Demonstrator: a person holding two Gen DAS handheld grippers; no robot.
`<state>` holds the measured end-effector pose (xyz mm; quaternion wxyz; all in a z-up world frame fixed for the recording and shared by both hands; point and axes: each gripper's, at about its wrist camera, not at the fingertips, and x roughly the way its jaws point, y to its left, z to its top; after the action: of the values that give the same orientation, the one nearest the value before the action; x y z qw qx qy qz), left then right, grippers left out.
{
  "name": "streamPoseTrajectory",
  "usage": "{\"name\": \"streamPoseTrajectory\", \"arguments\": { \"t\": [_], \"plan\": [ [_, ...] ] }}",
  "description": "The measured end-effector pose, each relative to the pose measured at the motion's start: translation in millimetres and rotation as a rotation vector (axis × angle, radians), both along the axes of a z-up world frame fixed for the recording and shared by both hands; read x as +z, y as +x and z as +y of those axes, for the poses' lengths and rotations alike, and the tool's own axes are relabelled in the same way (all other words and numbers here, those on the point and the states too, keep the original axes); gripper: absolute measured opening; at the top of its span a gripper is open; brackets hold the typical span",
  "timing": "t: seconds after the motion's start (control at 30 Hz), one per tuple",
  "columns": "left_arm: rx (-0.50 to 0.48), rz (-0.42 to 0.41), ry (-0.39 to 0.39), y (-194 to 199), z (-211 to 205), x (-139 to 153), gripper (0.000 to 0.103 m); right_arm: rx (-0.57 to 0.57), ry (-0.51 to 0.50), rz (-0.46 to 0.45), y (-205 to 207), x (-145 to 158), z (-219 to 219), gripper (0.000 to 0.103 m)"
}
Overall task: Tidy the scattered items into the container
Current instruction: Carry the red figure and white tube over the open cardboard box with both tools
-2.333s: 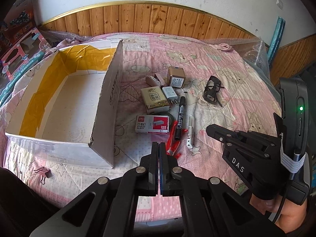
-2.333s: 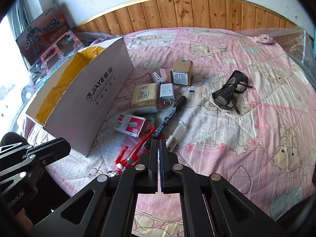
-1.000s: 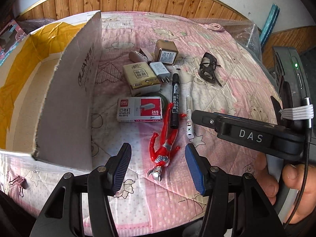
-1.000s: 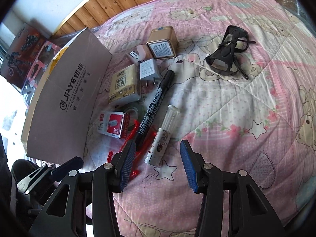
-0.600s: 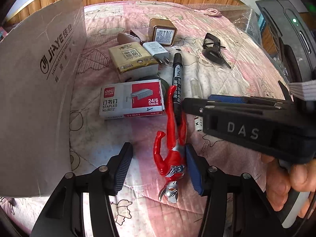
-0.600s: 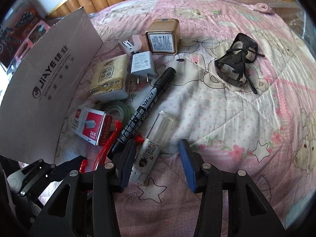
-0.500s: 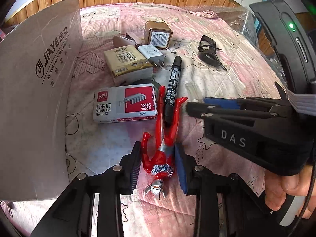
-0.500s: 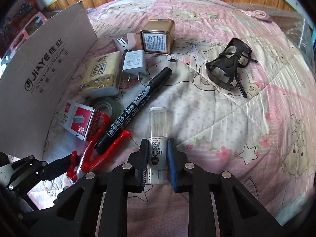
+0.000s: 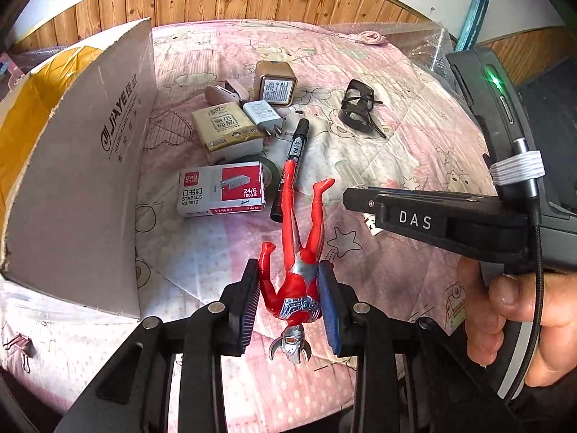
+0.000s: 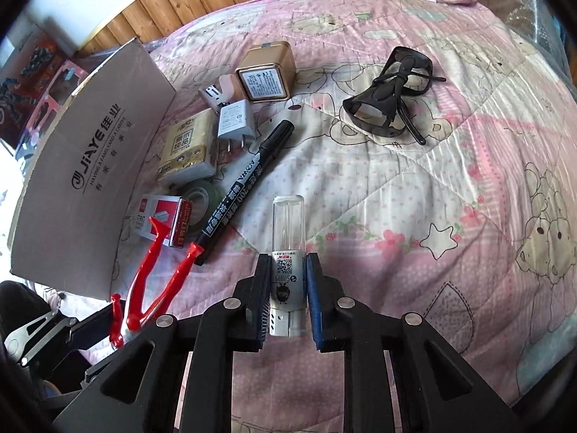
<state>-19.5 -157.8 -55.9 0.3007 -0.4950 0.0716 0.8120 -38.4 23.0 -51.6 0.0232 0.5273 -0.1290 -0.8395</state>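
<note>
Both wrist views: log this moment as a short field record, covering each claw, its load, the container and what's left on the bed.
left claw: shut on red figure, gripped at the torso
right claw: shut on clear-capped tube
container: cardboard box, open, left of the items
still on quilt: black marker, staples box, tape roll, tissue pack, white charger, gold tin, dark glasses
</note>
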Motion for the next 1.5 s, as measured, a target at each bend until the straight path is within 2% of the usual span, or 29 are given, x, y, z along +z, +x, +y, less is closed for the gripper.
{"name": "streamPoseTrajectory", "arguments": {
  "t": [0.2,0.4,0.9,1.5],
  "plan": [
    [0.055,0.012,-0.049,1,3,14,0.033,0.027,0.013,0.039,9,13,-7,0.02],
    [0.095,0.013,0.009,2,-7,37,0.033,0.03,0.01,0.064,18,25,-8,0.02],
    [0.127,0.054,-0.002,11,-8,64,0.033,0.043,-0.002,0.093,37,42,-17,0.02],
    [0.165,0.072,0.069,10,-30,92,0.033,0.116,-0.01,0.153,52,88,-47,0.02]
  ]
}}
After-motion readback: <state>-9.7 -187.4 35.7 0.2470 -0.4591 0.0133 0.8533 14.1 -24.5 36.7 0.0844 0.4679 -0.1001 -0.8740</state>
